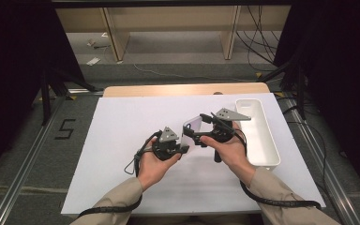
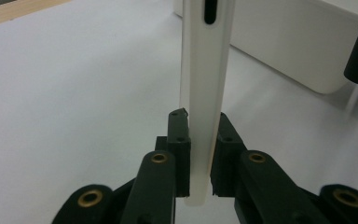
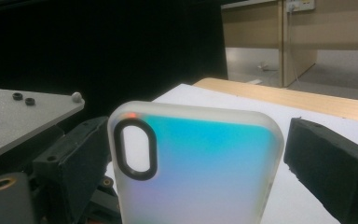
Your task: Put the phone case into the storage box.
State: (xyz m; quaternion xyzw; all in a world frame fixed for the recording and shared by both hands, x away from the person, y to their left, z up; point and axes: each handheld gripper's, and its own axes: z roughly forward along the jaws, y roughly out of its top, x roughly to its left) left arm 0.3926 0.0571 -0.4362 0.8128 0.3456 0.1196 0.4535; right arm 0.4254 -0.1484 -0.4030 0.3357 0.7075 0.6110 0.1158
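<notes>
The translucent, frosted phone case with an oval camera cut-out (image 1: 191,128) is held off the white-covered bench (image 1: 122,154), just left of the long white plastic tray (image 1: 262,136) that lies along the bench's right side. The left tool (image 1: 183,149) is clamped on the case: in the left gripper view its two black jaws press on both faces of the thin case (image 2: 204,93), which stands edge-on and upright between them, with the tray (image 2: 298,46) behind it to the right. The right tool (image 1: 198,133) comes in from the tray side; in the right gripper view its jaws stand wide on either side of the case (image 3: 200,163), whose back shimmers blue-green. The right-hand jaw is clearly apart from the case; whether the left-hand one touches it I cannot tell. A strip of bare wood (image 1: 183,89) shows at the bench's far edge, beyond the tray.
</notes>
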